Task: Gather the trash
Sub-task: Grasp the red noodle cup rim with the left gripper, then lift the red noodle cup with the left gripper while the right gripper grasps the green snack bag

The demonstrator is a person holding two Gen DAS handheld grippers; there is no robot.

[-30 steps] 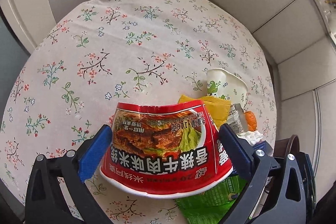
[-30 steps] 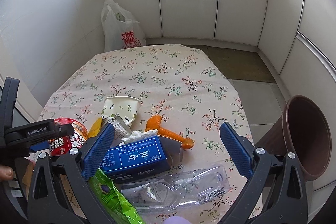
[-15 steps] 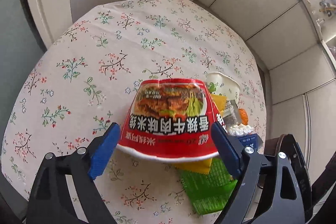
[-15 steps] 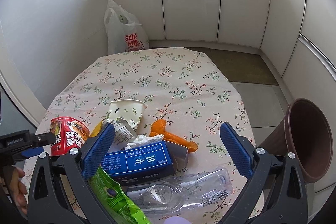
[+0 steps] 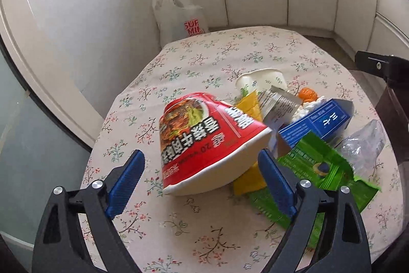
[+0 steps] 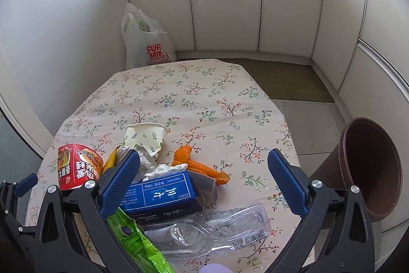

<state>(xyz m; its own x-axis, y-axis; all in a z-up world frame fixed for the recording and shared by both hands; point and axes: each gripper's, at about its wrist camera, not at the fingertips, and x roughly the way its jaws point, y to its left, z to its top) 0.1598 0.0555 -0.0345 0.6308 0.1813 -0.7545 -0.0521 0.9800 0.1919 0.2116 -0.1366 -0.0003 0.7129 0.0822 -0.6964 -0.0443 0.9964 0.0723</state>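
Observation:
A red instant-noodle cup [image 5: 204,142] lies upside down and tilted on the floral table, seen also in the right wrist view [image 6: 76,166]. My left gripper [image 5: 202,178] is open just behind it, its blue pads wide of the cup. Beside the cup lie a yellow wrapper [image 5: 249,108], a white paper cup [image 6: 145,137], a blue box [image 6: 161,193], a green bag [image 5: 319,165], orange peel [image 6: 202,166] and a crushed clear bottle [image 6: 212,229]. My right gripper [image 6: 202,182] is open and empty above the box and bottle.
A brown bin [image 6: 368,170] stands on the floor at the table's right edge. A white shopping bag [image 6: 147,42] sits on the floor beyond the table's far left corner. White cabinets line the walls. The right gripper's body shows in the left wrist view [image 5: 383,65].
My left gripper has let go of the red cup and pulled back; the cup now rests tilted on the table. The right gripper has risen slightly and stays open.

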